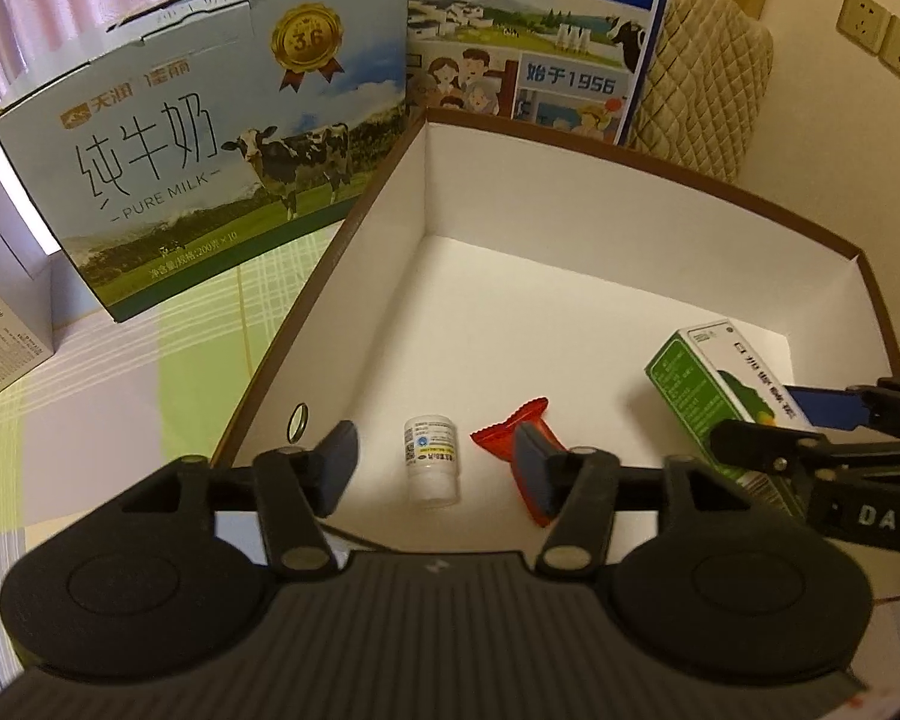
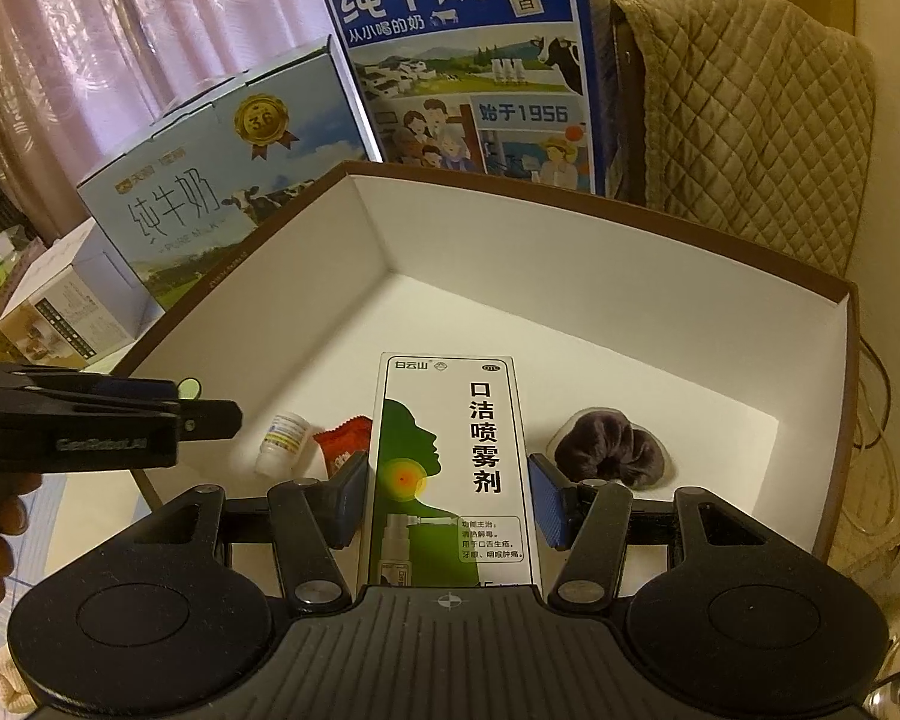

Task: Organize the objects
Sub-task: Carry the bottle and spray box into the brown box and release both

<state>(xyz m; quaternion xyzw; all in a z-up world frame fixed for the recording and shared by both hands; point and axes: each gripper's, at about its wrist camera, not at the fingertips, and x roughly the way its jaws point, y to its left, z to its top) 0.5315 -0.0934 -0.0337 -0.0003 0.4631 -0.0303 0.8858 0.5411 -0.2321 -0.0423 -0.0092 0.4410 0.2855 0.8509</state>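
1. While the spray box point(image 2: 450, 468) sat pinched between the pads of the right claw point(image 2: 450, 495), it hung low inside the white tray point(image 1: 510, 228), near its front right part, with the tray floor just under it.
2. The left claw point(image 1: 435, 468) stood spread, nothing pressed between its pads; the small white bottle point(image 1: 431, 468) lay on the tray floor in the gap between them, and the red wrapper point(image 1: 510, 423) lay just beside its right pad.
3. A dark fuzzy hair tie point(image 2: 612, 450) rested to the right of the spray box, near but apart.
4. The step in hand looked to be setting the box down. To do it well, the box should go flat on bare floor between wrapper and hair tie, touching neither, and the pads should part only once it rests.
5. Behind the tray stood the pale milk carton point(image 1: 210, 138) and the blue milk carton point(image 2: 462, 60) on the checked tabletop point(image 1: 150, 360).
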